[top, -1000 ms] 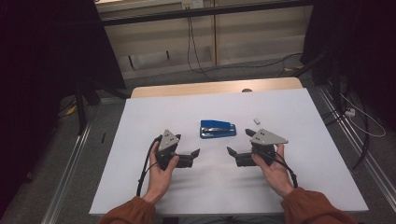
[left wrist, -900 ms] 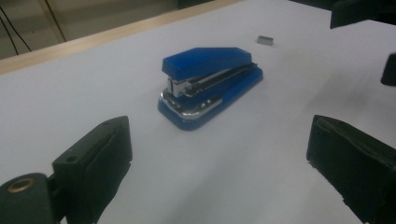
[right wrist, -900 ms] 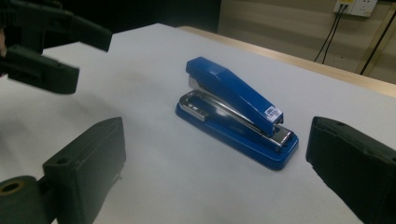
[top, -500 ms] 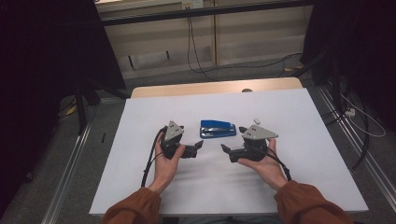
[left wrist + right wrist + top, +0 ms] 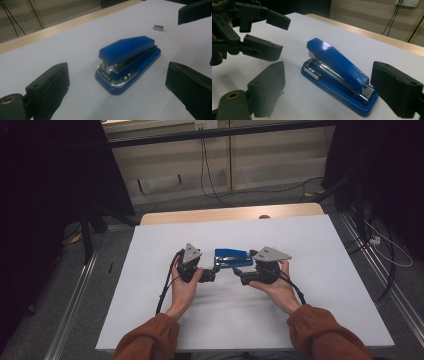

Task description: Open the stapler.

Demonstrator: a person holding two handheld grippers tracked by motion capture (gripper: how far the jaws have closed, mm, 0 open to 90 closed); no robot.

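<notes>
Either side of the blue stapler, left gripper and right gripper hang gaping, palms up, nearer than before, the right's jaws just narrowing.

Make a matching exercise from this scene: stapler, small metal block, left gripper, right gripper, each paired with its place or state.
Things:
1. stapler
2. small metal block
3. left gripper
4. right gripper

Places or states:
A. lies loose on the white sheet, past the stapler's far end
B. open, at the stapler's metal-head end
C. blue, flat on the sheet between both grippers
D. open, at the stapler's hinge end

Pairs: 1-C, 2-A, 3-B, 4-D
</notes>
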